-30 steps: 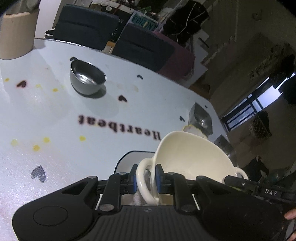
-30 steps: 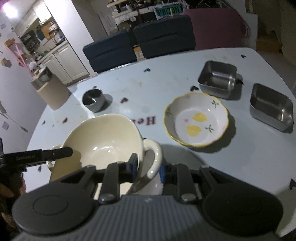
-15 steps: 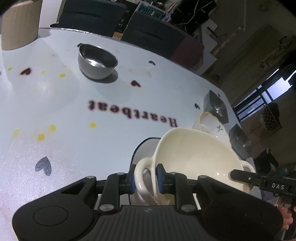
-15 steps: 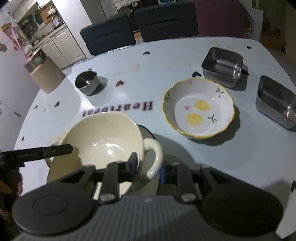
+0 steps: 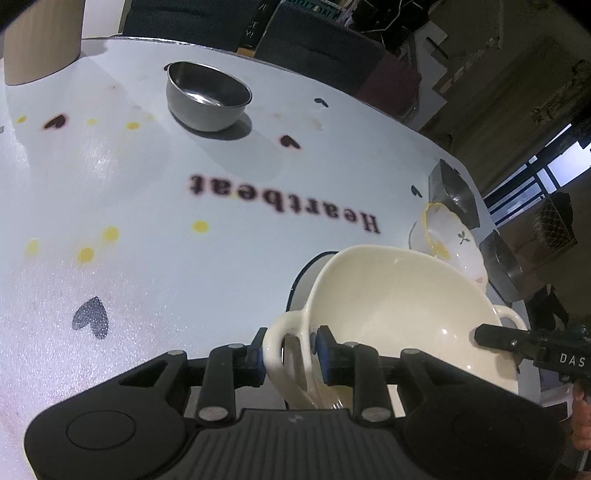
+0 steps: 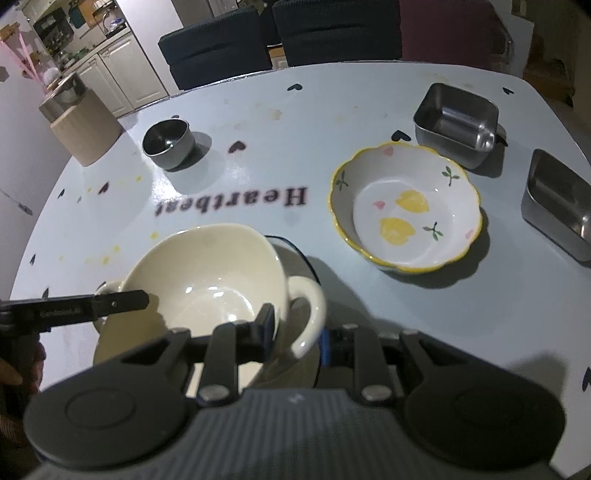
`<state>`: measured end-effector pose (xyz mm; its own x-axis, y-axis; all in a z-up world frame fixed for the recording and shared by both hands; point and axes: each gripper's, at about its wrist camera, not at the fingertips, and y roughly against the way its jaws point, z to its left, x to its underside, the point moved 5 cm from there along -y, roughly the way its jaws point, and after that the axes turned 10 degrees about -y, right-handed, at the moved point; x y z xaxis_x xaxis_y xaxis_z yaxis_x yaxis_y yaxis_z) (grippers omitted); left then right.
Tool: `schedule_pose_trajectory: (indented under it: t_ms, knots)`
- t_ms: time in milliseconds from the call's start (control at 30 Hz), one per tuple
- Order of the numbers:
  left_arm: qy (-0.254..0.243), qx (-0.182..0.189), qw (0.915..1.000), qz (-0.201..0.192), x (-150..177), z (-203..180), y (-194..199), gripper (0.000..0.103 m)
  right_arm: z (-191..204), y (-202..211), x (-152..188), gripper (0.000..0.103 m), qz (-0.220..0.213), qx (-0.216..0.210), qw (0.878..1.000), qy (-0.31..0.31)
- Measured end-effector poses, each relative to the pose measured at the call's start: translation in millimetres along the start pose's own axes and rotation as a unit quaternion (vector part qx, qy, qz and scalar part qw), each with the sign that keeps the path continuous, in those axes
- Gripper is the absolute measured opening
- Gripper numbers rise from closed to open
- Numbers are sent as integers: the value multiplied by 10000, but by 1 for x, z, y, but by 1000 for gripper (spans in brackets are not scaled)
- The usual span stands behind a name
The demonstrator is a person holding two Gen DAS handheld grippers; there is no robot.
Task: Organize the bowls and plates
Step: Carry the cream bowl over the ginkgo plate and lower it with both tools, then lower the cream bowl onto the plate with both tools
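Observation:
A cream two-handled bowl [image 5: 399, 306] [image 6: 207, 280] hangs low over a dark-rimmed plate [image 6: 299, 251] near the table's front; whether they touch I cannot tell. My left gripper [image 5: 290, 352] straddles the bowl's left handle. Its jaws are opening, and a thin gap shows at one pad. In the right wrist view, a left finger [image 6: 110, 302] lies along that handle. My right gripper [image 6: 295, 330] is shut on the opposite handle [image 6: 310, 314]. One right finger [image 5: 517, 341] shows at the bowl's far side in the left wrist view.
A lemon-patterned bowl [image 6: 406, 210] sits right of the plate. Two square steel containers [image 6: 456, 122] [image 6: 557, 206] stand near the right edge. A round steel bowl [image 6: 168, 142] and a beige canister [image 6: 85, 125] are at the far left. Dark chairs [image 6: 332, 33] line the far side.
Both grippers have sunk toward the table with the cream bowl, bringing it down over the dark-rimmed plate. The left jaws have spread wider around the handle.

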<state>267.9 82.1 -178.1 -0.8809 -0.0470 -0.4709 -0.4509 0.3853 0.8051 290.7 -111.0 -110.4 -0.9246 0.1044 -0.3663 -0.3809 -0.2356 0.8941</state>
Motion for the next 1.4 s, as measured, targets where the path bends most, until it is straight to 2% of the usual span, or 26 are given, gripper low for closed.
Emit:
schedule_pose_trajectory:
  t_ms: [900, 1200, 1400]
  knots:
    - [-41, -118, 9998, 123, 3, 3, -13, 33, 8, -10, -2, 29, 99, 237, 9996, 122]
    - [-199, -177, 9995, 156, 4, 0, -14, 34, 11, -11, 0, 30, 86, 284, 9992, 273]
    - [-572, -305, 9978, 154, 5, -7, -13, 35, 9, -15, 0, 30, 188, 234, 9992, 282]
